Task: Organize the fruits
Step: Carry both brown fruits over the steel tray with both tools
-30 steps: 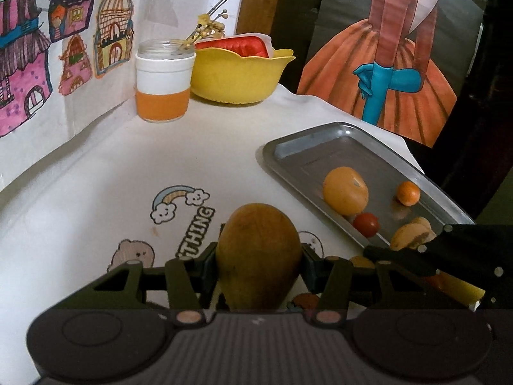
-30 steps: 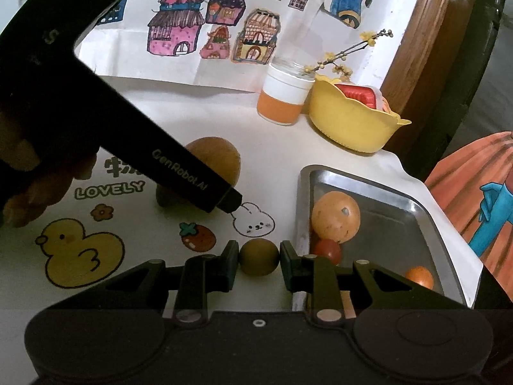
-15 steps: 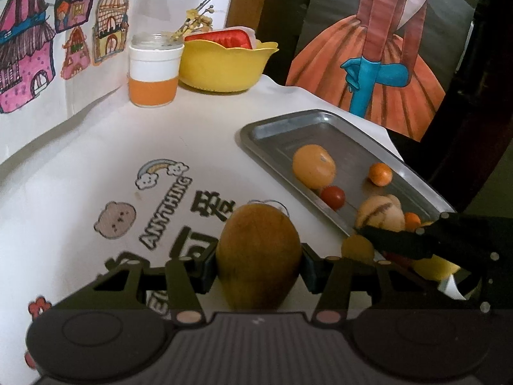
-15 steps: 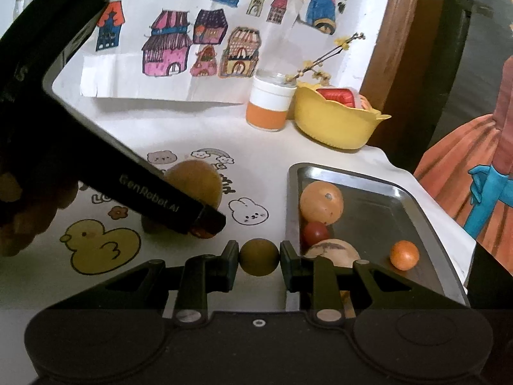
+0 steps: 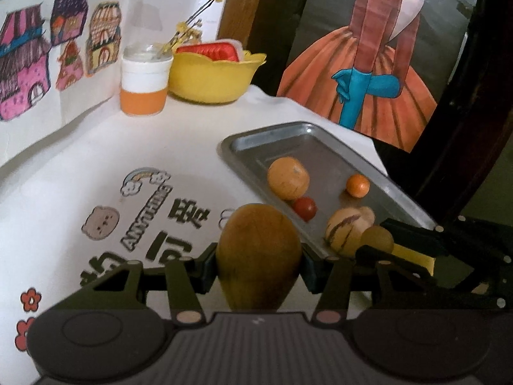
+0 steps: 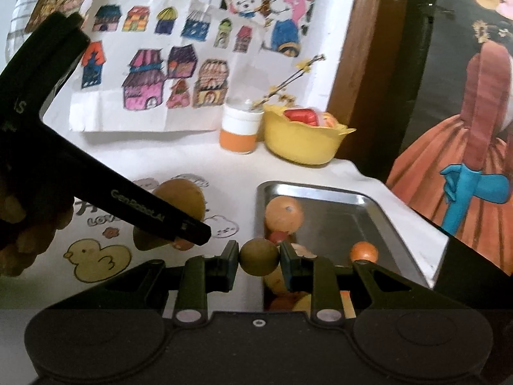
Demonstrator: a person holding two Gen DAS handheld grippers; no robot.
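Left gripper point(image 5: 259, 264) clamps a large brown egg-shaped fruit point(image 5: 258, 255) at lower centre, above the white printed tablecloth point(image 5: 80, 166); right gripper point(image 6: 259, 256) pinches a small olive-brown round fruit point(image 6: 259, 256) beside the grey metal tray point(image 6: 368, 199) of fruit, centre right.

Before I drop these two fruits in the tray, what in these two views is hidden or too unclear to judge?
- Near end of the grey metal tray, right wrist view: hidden behind the right tongs; the fruits there cannot be counted.
- Yellow item by the small olive-brown round fruit, left wrist view: mostly covered by the right tongs' dark arm.
- Underside of the large brown oval fruit, left wrist view: hidden by the left tongs.
- Contents of the yellow scalloped bowl: only a red top shows.
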